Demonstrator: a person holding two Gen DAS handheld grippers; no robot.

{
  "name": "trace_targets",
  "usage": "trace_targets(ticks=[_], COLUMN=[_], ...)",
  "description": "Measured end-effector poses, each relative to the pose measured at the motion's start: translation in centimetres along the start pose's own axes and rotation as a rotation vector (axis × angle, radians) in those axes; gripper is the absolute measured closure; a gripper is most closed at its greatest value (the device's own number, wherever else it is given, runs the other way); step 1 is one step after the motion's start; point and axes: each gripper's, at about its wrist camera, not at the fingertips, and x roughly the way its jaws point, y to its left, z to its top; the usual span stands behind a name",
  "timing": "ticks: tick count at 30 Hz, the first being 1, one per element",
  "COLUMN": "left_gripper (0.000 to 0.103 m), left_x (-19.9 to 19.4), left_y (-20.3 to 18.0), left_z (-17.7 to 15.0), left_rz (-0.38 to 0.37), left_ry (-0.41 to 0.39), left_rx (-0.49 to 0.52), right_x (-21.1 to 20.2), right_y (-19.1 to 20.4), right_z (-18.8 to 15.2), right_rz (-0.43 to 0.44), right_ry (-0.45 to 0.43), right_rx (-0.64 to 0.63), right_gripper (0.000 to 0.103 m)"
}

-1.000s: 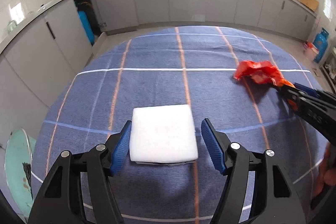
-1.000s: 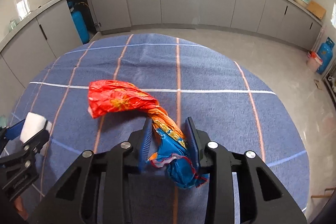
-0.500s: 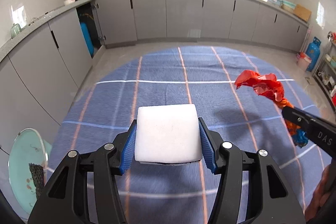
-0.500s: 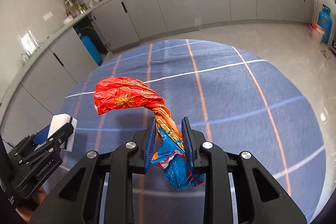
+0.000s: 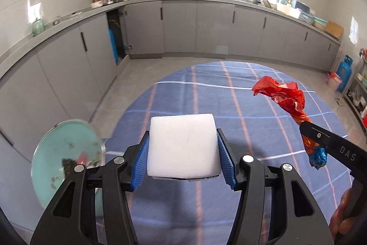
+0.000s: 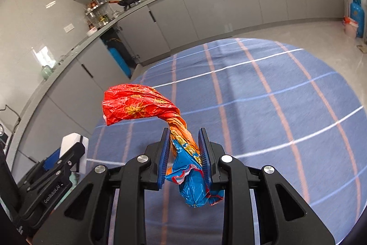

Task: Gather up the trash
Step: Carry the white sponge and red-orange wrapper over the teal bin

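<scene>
Above blue cloth [image 5: 252,107], white square pad [image 5: 182,146], crumpled red-blue wrapper [image 6: 146,105]

The left gripper [image 5: 182,154] clamps a white block [image 5: 182,146] between its blue pads [image 5: 140,164], above the blue striped cloth [image 5: 229,107]. To its right, the right gripper [image 5: 308,130] pinches a twisted red wrapper [image 5: 284,96] held up off the cloth. Lower left of the gripper sits a teal bin [image 5: 45,153] with scraps inside.
</scene>
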Motion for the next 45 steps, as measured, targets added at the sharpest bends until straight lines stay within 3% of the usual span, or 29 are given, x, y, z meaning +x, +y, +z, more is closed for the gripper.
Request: trace_targets(ticks=[19,45], left_gripper=[0.048,0.048], left_x=[-4.2,-6.3], left_y=[12.3,21.5], left_z=[-3.7,-8.2], left_rz=[0.167,0.284], left_ry=[-0.013,0.017], left_rx=[-0.146,-0.292], right_x=[1.1,1.8], right_y=[12.1,23.3], right_z=[-5.9,-11.3], right_rz=[0.182,0.286], right_ry=[0.088,0.173], right_rx=[-0.075,-0.218], right_gripper=[0.077,0.077])
